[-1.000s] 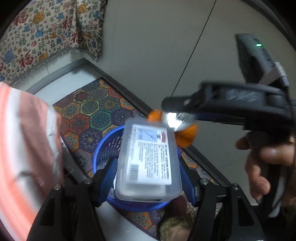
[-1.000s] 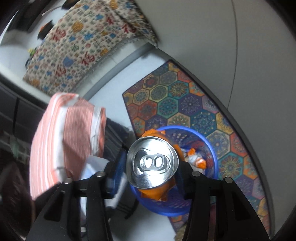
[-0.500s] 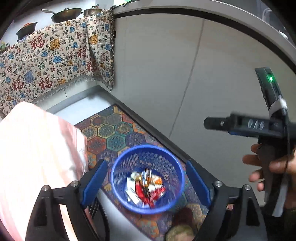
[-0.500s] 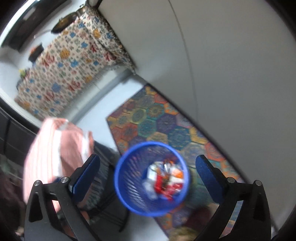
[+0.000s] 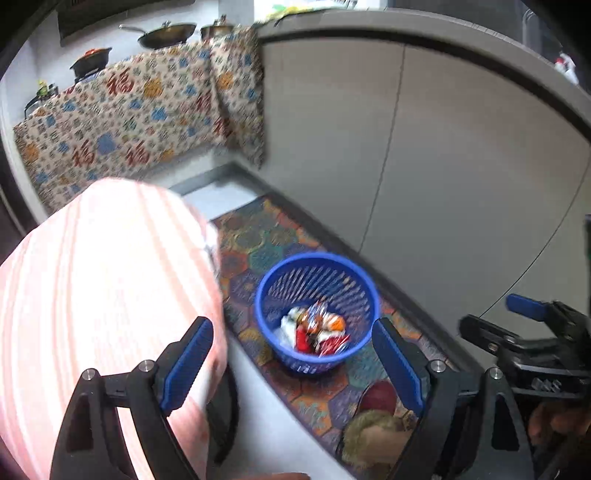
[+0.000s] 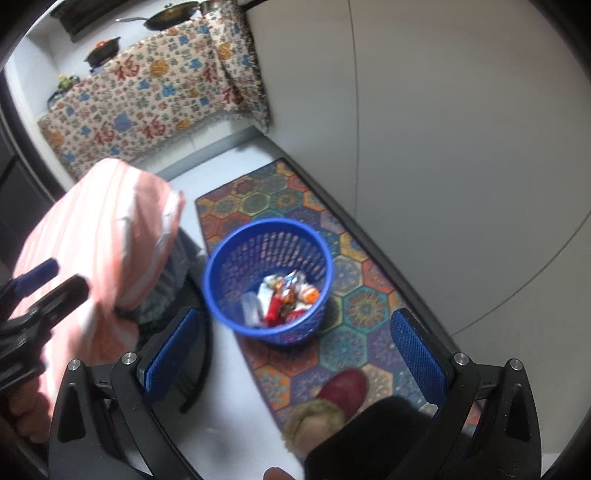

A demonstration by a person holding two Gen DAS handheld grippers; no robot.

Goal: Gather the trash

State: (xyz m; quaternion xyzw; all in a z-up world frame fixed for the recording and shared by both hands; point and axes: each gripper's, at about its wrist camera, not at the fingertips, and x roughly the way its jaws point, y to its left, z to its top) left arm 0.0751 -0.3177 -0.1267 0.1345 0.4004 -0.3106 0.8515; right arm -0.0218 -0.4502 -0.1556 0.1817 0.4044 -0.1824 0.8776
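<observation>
standing on a patterned hexagon rug (image 6: 347,302), the blue mesh basket (image 6: 229,258) occupies the centre of the right wrist view and sits lower centre in the left wrist view (image 5: 266,295). trash (image 6: 280,299), a heap of crumpled wrappers in white, red and orange, lies on the basket floor; in the left wrist view the heap (image 5: 316,330) is blurred, and single items cannot be told apart. the rug runs along the base of a plain grey cabinet front (image 6: 461,147) filling the right of both frames. right tool (image 6: 291,356): released, its two blue-padded fingers spread wide at the lower frame edge, nothing between them, the basket showing in the gap above. left tool (image 5: 291,365): likewise released and holding nothing, fingers apart at lower left and lower right of its own view. each tool also appears in the other's view, at the far right edge of the left wrist frame and the far left edge of the right wrist frame. a red slipper with a fuzzy cuff (image 6: 340,391) rests on the rug below the basket, near but not touching it. a pink-and-white striped cloth (image 6: 99,240) fills the left of both frames. upper left: a bench draped in a floral cloth (image 6: 147,96) carries a frying pan (image 6: 170,14) and a dark pot (image 6: 103,51).
</observation>
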